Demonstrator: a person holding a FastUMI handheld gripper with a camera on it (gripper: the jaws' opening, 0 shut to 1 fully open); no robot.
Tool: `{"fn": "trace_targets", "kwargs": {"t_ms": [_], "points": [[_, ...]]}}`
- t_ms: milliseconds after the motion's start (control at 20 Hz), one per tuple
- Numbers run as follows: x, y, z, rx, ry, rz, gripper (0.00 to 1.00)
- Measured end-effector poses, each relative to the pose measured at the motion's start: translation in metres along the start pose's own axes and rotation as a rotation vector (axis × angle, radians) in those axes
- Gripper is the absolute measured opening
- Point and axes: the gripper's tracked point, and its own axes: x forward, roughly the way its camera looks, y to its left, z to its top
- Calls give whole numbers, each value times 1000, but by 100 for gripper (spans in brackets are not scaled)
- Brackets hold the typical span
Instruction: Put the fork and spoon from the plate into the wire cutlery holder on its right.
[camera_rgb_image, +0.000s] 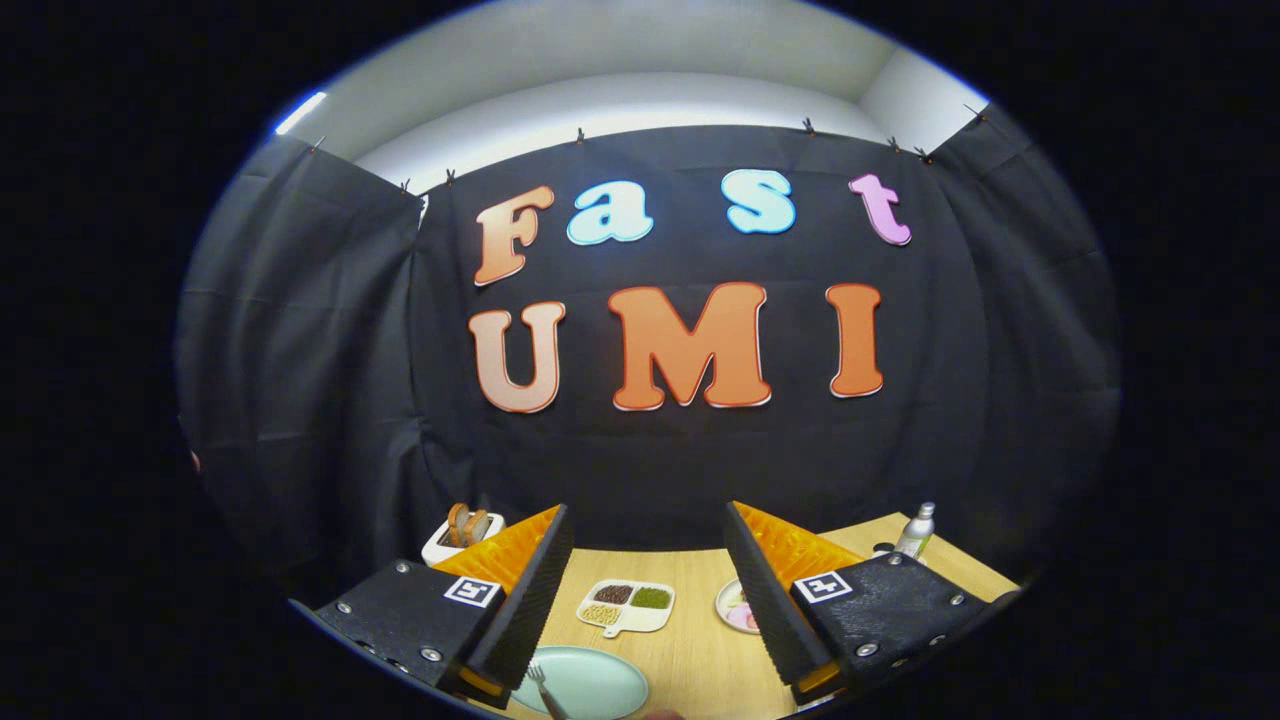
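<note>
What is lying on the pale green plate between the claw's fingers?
On the pale green plate a fork lies, tines pointing away from the claw, which is open and holds nothing. The near part of the plate is cut off from sight, so the spoon cannot be confirmed.

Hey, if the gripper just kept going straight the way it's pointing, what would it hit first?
The open gripper points level above the table. Nothing lies between its fingers; the divided snack dish sits lower. It would probably reach the black cloth wall first, though depth is unclear.

A staged recording booth: black cloth wall (330, 400) is hanging clipped around a light wooden table (690, 650) that is carrying dishes.
</note>
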Motion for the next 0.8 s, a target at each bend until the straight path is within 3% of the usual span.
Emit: {"fn": "trace_targets", "kwargs": {"t_ms": [250, 800], "points": [[13, 62, -66, 45, 215, 84, 95], [5, 112, -232, -84, 752, 305, 96]]}}
